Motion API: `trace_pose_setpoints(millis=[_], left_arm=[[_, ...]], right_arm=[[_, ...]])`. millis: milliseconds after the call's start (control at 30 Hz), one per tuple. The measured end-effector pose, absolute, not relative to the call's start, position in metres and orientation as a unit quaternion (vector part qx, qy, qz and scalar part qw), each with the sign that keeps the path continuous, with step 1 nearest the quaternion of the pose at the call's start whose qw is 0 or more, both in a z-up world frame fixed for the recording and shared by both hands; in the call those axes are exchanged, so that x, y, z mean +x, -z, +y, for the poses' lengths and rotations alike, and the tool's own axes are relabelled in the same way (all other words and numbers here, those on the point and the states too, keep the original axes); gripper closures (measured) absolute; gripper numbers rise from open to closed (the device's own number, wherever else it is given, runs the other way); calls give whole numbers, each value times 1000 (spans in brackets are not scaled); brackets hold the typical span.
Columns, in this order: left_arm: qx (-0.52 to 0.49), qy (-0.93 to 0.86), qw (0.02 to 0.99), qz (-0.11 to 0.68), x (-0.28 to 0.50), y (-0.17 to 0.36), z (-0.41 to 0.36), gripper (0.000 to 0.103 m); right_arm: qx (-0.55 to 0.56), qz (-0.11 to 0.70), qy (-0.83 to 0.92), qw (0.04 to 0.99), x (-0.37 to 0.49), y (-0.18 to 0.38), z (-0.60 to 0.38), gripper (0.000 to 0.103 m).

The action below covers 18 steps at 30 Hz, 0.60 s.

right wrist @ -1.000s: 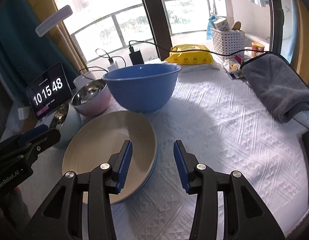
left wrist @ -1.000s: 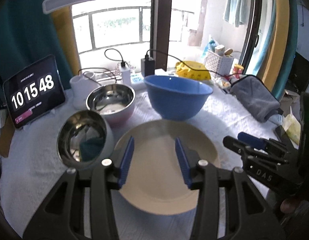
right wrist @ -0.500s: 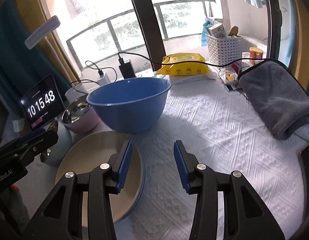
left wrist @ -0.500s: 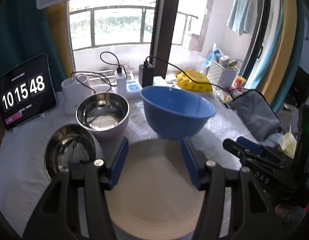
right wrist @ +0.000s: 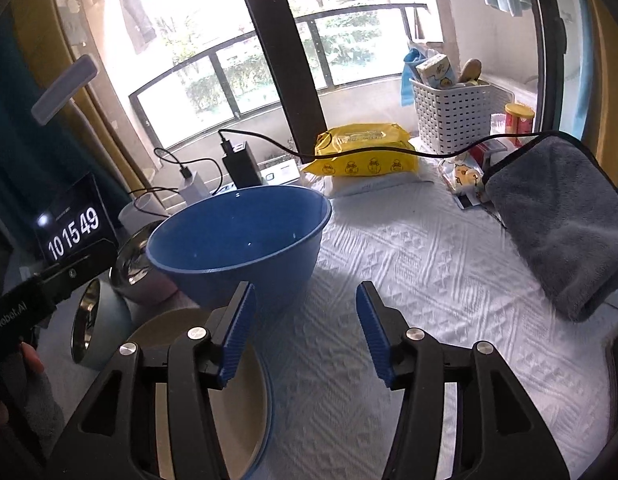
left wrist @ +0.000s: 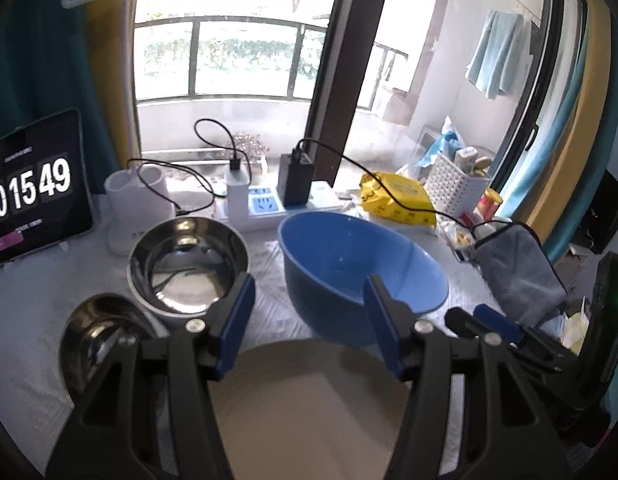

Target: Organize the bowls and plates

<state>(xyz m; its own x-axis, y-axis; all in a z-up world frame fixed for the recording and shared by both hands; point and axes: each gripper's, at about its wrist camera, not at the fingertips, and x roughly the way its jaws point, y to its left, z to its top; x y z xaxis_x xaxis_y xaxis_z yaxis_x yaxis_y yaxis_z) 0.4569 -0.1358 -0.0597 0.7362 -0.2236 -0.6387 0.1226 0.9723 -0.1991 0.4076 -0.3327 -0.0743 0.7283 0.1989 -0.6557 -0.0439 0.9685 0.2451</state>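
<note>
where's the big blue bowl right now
In the left wrist view the blue bowl sits mid-table, right of the steel bowl, just behind the cream plate and in front of the power strip.

Blue bowl [right wrist: 237,240]; beige plate [left wrist: 309,408]; white embossed-diamond tablecloth [right wrist: 429,300]; grey towel [right wrist: 561,220]; yellow pack [right wrist: 365,152].

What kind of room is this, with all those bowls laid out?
Most likely a lived-in home, at a table by a balcony window. A towel hangs outside to dry, a white basket holds household odds and ends, and a blue bowl sits on a white tablecloth.
</note>
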Motion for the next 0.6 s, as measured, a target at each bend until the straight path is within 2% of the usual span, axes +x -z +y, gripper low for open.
trace_pose_setpoints(millis=[600], left_arm=[[-58,88,916,388,502,86,-142,45]], right_arm=[[148,357,-65,920,442,73,-347,48]])
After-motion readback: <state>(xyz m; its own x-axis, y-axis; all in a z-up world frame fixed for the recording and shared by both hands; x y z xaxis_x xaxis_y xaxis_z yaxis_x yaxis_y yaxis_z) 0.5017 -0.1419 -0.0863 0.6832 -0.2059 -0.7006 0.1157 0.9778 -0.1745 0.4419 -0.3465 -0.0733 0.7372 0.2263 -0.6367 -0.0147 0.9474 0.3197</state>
